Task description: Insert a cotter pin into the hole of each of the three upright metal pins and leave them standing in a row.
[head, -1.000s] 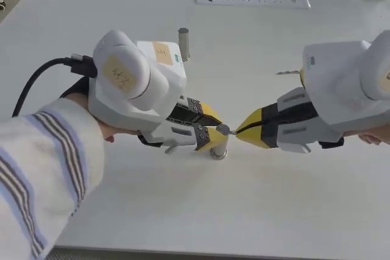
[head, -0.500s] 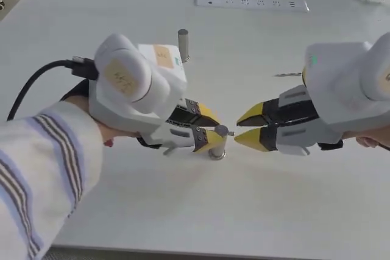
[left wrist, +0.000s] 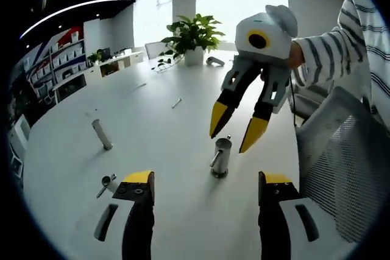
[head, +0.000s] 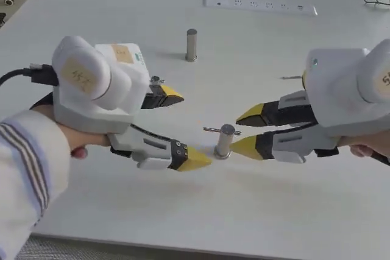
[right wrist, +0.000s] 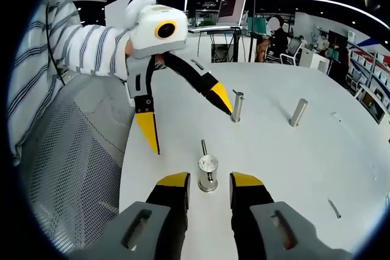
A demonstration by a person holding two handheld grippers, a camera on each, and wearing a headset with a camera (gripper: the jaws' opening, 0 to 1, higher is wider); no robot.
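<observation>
Released from the near metal pin (head: 225, 141) it gripped half a second ago, the left tool (head: 194, 129) now sits back from it with its jaws spread wide.

The white bench (head: 183, 211) carries everything. The left tool lies on the left of the head view, held by a hand in a striped sleeve, and its lower jaw tip stops just short of the near metal pin. The right tool (head: 236, 133) faces it from the other side with its jaws apart and gripping nothing. Its lower tip is just beside the pin's base, and whether they touch I cannot tell. A power strip (head: 260, 5) lies along the far edge.

The near metal pin stands upright and free between the two tools. A third metal pin (head: 191, 45) stands upright farther back, well apart. A second metal pin (right wrist: 237, 106) stands just beside the left tool's upper jaw tip.

A cotter pin (head: 213, 130) passes through the top of the near metal pin and sticks out towards the left tool. A loose cotter pin (head: 291, 78) lies flat on the bench beyond the right tool.
</observation>
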